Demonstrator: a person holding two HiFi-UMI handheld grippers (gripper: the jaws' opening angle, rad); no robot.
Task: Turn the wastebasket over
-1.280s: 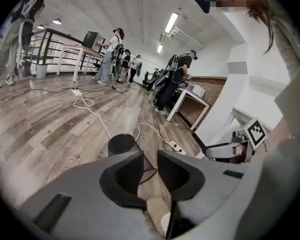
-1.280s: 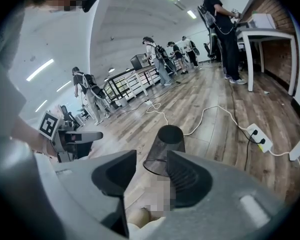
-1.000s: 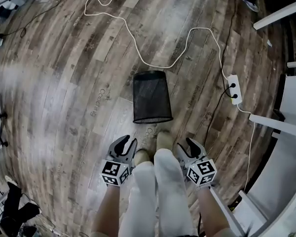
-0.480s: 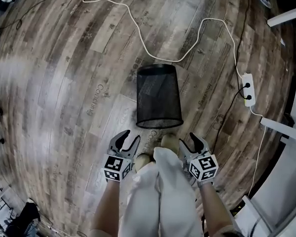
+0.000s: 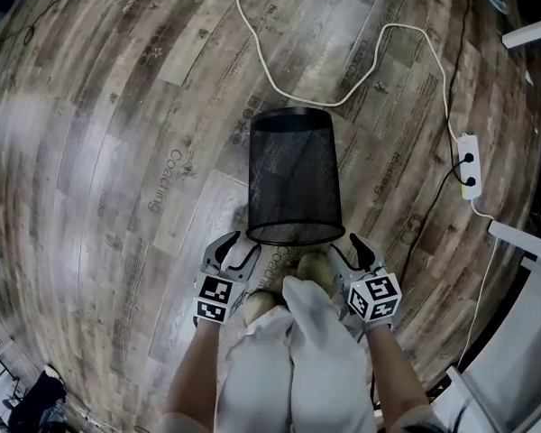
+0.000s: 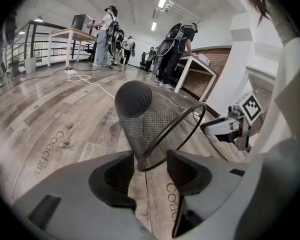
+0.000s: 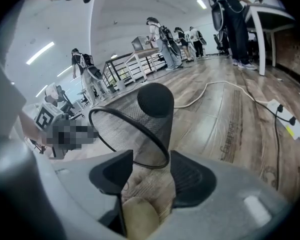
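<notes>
The wooden floor (image 5: 108,152) fills the head view. Only the gripper views show the room, with people (image 6: 175,44) at tables (image 6: 70,34). The black mesh wastebasket (image 5: 293,183) lies on its side, with its open rim toward the grippers. A white cable (image 5: 252,48) curves beyond it. The left gripper (image 5: 236,247) and right gripper (image 5: 345,251) have just been opening. The rim sits ungripped between the released jaws of each.

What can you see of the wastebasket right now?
The wastebasket is black wire mesh, tapered, with a solid round base and a thicker ring rim. It is empty and lies on its side on the wood floor, open end toward the person, base pointing away. The left gripper and right gripper, jaws just opened, each straddle the rim's edge without pressing.
</notes>
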